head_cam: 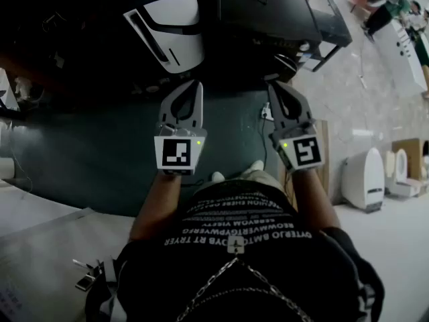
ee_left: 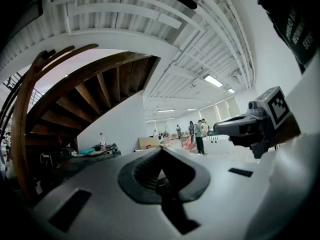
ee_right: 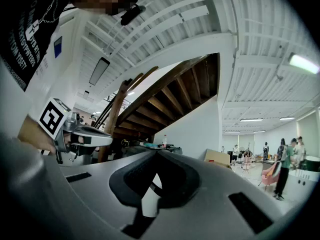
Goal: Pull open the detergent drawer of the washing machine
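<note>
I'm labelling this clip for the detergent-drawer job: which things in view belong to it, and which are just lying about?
Job:
left tongs, shut and empty
right tongs, likewise
white appliance ahead, possibly the washer; no drawer discernible

Lying about:
white units on the floor
cardboard box
bottle
wooden staircase

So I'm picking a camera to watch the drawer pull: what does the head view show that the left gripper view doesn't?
Head view only: the person's black shirt, a dark mat and a white appliance ahead. Left gripper view only: a wooden staircase, the ceiling and people far off. Both: the left gripper and the right gripper. Neither clearly shows a detergent drawer.
</note>
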`<state>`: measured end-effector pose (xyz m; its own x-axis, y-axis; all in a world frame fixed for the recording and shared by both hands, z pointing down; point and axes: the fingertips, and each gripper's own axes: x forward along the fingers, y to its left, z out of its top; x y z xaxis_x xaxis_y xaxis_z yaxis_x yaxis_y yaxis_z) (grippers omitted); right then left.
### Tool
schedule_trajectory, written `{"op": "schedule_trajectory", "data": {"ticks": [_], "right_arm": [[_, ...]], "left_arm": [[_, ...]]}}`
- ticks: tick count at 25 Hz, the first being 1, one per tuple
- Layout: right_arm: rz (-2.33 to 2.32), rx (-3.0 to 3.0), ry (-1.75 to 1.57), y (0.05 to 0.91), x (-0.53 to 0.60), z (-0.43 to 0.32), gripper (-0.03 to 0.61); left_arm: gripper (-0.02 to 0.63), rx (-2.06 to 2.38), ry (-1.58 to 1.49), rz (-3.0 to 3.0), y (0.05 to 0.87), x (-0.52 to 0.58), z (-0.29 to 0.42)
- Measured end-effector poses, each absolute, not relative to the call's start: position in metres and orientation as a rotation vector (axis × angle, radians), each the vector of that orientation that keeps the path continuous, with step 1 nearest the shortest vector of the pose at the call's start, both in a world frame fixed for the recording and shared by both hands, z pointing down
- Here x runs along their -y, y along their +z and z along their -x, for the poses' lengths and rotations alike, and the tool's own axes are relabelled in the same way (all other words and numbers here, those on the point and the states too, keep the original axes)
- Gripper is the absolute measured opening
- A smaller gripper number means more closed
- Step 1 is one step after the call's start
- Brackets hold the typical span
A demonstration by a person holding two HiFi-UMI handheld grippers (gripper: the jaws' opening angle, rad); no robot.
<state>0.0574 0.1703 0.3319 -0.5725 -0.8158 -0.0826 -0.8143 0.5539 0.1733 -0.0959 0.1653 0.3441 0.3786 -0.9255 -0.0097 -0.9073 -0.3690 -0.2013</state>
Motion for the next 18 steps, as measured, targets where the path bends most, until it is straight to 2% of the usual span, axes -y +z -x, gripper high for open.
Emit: {"op": "schedule_trajectory", "data": {"ticks": [13,18], "right_arm": [[-1.527,2.688,-0.102,0.371,-0.169,-0.063,0.002],[-1.607,2.669,-0.149,0.369,-0.148,-0.082,0.002]], "left_arm": [[0.005,-1.591,-0.250,2.493,0.347,-0.126,0.077],[0.003,-1.585,-0.234,2.473,0.336,-0.121,0.072]]}}
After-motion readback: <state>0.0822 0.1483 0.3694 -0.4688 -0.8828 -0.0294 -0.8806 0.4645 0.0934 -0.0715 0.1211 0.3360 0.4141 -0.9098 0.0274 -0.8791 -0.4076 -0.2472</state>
